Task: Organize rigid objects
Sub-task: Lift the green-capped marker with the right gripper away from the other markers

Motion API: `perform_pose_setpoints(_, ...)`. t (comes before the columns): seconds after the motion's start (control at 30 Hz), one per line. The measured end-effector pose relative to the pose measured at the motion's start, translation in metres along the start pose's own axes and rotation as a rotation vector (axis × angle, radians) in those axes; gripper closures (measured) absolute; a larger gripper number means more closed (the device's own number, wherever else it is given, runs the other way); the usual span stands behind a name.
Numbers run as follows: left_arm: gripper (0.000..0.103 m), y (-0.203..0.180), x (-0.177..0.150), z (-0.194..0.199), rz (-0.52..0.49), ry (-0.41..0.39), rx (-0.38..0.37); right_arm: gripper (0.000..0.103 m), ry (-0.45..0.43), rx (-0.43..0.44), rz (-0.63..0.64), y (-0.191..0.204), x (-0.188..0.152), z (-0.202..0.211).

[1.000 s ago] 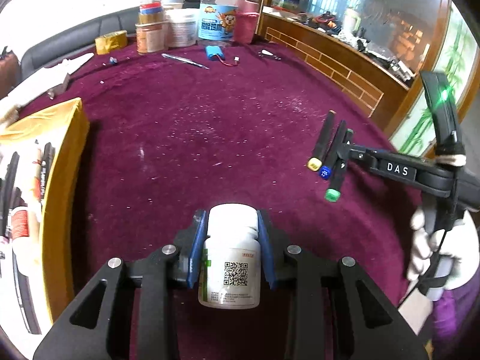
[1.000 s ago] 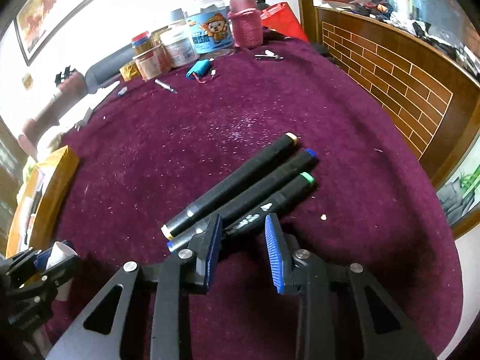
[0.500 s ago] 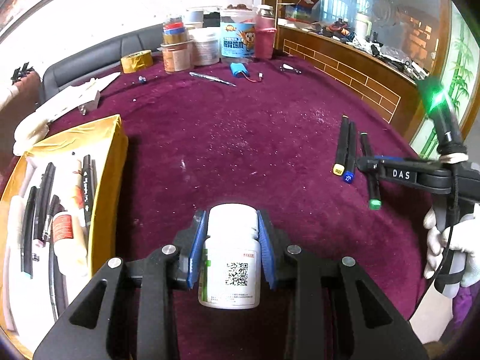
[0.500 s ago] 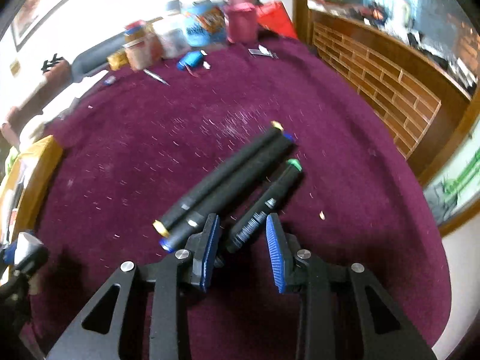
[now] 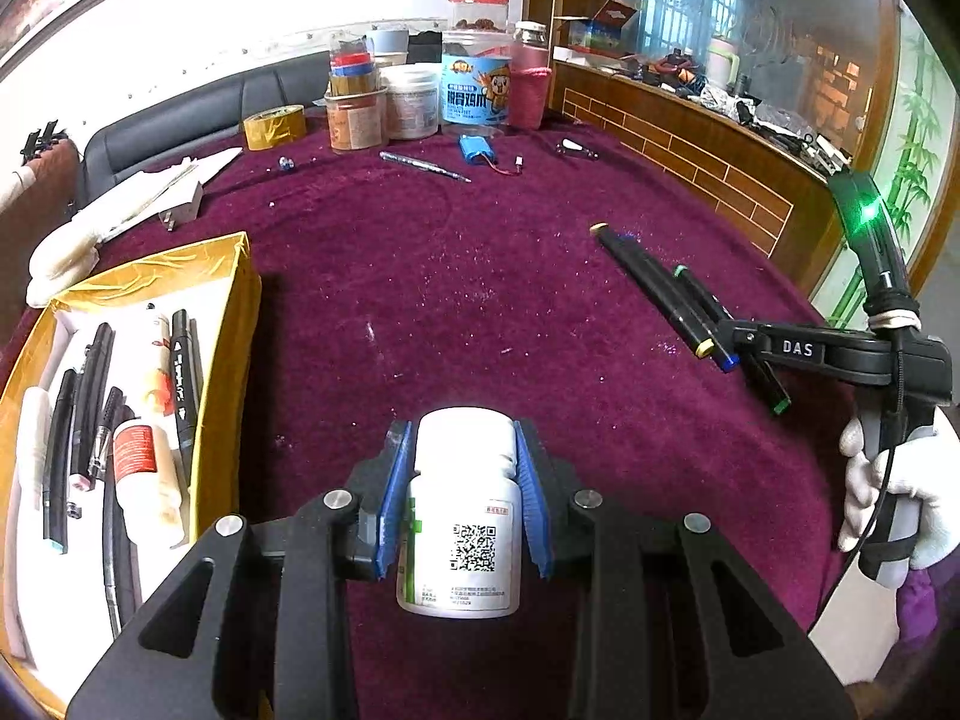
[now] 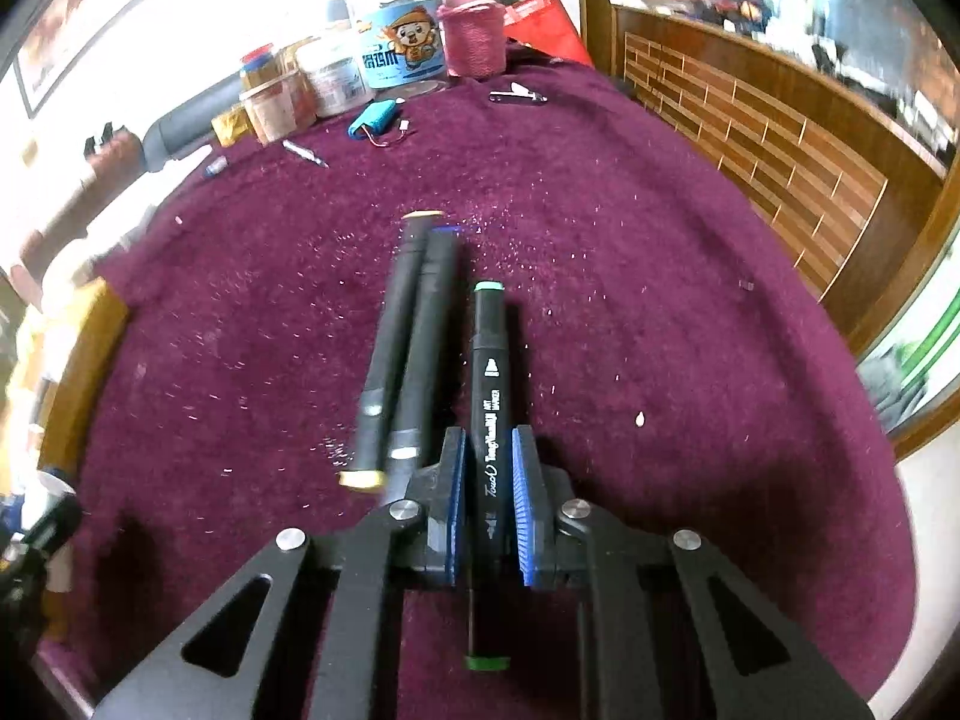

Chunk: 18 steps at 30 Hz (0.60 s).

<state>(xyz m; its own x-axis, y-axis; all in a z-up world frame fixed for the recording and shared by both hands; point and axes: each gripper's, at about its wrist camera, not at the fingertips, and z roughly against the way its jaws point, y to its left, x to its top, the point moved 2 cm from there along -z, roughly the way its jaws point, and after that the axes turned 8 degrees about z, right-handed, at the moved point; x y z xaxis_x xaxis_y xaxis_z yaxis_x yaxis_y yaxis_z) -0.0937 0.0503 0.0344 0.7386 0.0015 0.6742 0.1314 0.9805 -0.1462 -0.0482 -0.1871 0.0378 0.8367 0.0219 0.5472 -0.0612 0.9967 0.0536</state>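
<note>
At lower centre, the left gripper [image 5: 463, 501] pinches a white plastic pill bottle [image 5: 462, 516]. The right gripper [image 6: 489, 504] pinches a black green-capped marker [image 6: 489, 372], seemingly just lifted from the maroon tablecloth [image 6: 660, 300].

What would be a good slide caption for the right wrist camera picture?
Right gripper shut on a green-capped marker, beside two other black markers lying on the purple tablecloth.

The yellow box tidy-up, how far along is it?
Partly done: the yellow box already holds several pens and tubes. In hand: left gripper holds the white bottle; right gripper is shut on the green-capped marker. Left: two markers on the cloth.
</note>
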Motion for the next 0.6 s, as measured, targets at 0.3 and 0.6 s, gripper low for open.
perform_pose_setpoints(0.3,0.073,0.009,0.001,0.022,0.046,-0.041,-0.089,0.090,-0.034,0.108,-0.058,-0.006,-0.006,0.026)
perform_pose_setpoints(0.6,0.072,0.031,0.000,0.053,0.125,-0.074,-0.172,0.090,-0.081,0.221,-0.041,0.017,-0.004,0.052)
